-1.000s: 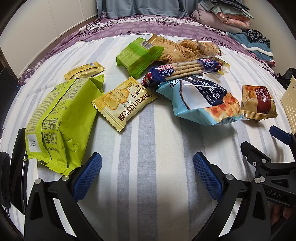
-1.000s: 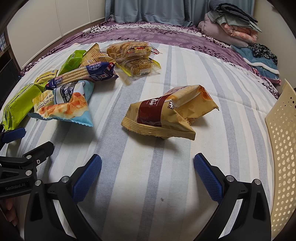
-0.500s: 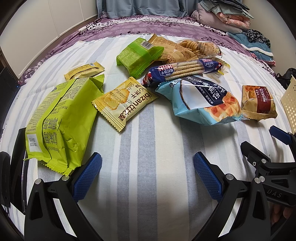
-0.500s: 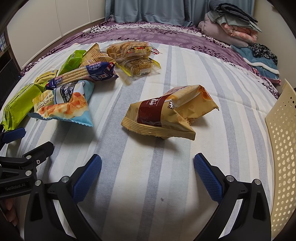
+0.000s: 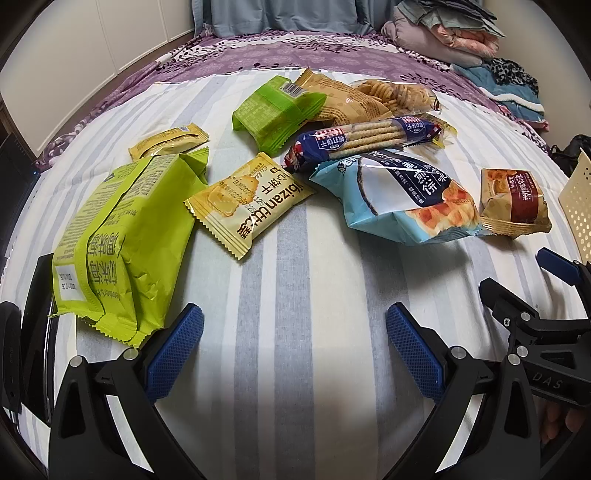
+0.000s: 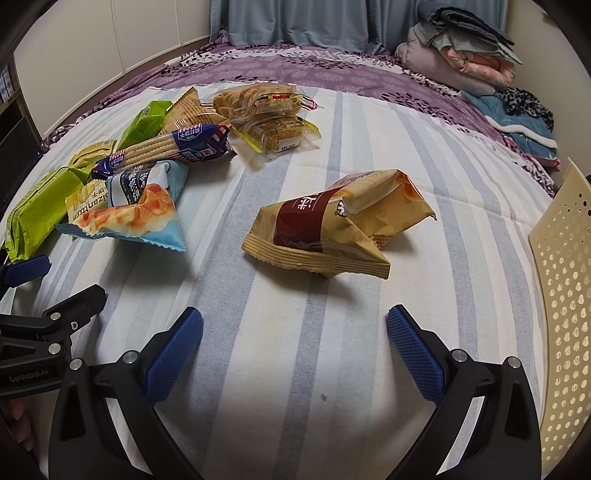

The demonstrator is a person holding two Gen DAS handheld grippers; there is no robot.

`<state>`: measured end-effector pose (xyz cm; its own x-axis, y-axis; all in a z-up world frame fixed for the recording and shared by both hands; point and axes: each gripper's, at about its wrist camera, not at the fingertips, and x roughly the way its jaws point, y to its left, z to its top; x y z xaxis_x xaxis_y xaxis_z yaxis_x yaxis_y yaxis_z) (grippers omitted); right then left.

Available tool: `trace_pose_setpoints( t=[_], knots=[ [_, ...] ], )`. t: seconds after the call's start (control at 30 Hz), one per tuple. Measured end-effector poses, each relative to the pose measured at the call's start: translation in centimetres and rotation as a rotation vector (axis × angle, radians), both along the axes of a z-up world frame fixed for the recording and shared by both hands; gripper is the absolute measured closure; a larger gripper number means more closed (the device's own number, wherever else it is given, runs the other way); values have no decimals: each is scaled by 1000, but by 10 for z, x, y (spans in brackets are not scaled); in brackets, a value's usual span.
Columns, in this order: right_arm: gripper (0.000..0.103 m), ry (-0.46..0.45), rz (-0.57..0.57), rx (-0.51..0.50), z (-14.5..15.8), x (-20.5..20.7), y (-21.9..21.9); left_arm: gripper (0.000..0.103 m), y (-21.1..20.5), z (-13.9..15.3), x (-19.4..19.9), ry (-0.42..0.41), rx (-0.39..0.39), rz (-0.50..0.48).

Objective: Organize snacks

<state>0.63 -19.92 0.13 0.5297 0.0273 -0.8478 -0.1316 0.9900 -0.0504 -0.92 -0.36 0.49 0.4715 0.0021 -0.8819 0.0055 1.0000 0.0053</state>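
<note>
A bedroom in a home is shown. A bed [image 6: 332, 387] is covered with a striped sheet. Folded blankets [image 6: 461, 55] are piled by the curtain [image 6: 295, 22].

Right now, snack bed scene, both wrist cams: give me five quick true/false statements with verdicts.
1. Both grippers are open and hold nothing. True: the left gripper and the right gripper each frame bare sheet.
2. The brown-banded tan bag lies apart from the other snacks. True.
3. The blue cracker sleeve lies under the light blue chip bag. False: its end rests on top of that bag.
4. The cream perforated basket stands to the left of the snacks. False: it is at the right edge.
5. The yellow biscuit pack sits inside the basket. False: it lies on the striped sheet, beside the large lime green bag.
</note>
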Motion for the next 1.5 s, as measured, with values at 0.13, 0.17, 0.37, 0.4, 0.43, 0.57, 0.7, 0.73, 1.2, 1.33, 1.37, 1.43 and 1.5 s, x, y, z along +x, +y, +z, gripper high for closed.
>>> trace_pose_setpoints(
  t=[0.13, 0.17, 0.37, 0.4, 0.43, 0.57, 0.7, 0.73, 1.2, 1.33, 1.37, 1.43, 1.5],
  knots=[
    [5, -22, -15, 5, 9, -5, -4, 2, -3, 1, -3, -1, -4, -4],
    [5, -31, -18, 7, 11, -8, -5, 2, -3, 3, -2, -3, -6, -4],
    [5, -61, -35, 36, 18, -13, -14, 2, -2, 7, -5, -16, -7, -3],
    [5, -68, -38, 42, 20, -14, -15, 2, -2, 8, -5, -18, -5, -4],
    [5, -73, -42, 48, 22, -14, -16, 2, -2, 9, -6, -22, -3, -6],
    [5, -92, -55, 73, 29, -15, -20, 2, -2, 14, -5, -33, 2, -15],
    [5, -109, -64, 88, 35, -14, -22, 2, -1, 20, -9, -54, 6, -17],
    [5, -114, -67, 91, 36, -15, -23, 2, 0, 21, -9, -61, 10, -17],
    [5, -150, -90, 120, 47, -16, -26, 2, -3, 49, -18, -152, 52, -39],
    [5, -151, -98, 121, 47, -16, -28, 2, 3, 50, -14, -151, 49, -20],
    [5, -151, -100, 121, 47, -16, -28, 2, 4, 50, -12, -152, 52, -15],
    [5, -151, -105, 122, 47, -16, -29, 2, 10, 50, -9, -154, 57, -1],
    [5, -150, -106, 122, 48, -16, -29, 2, 15, 50, -6, -154, 55, 13]
  ],
)
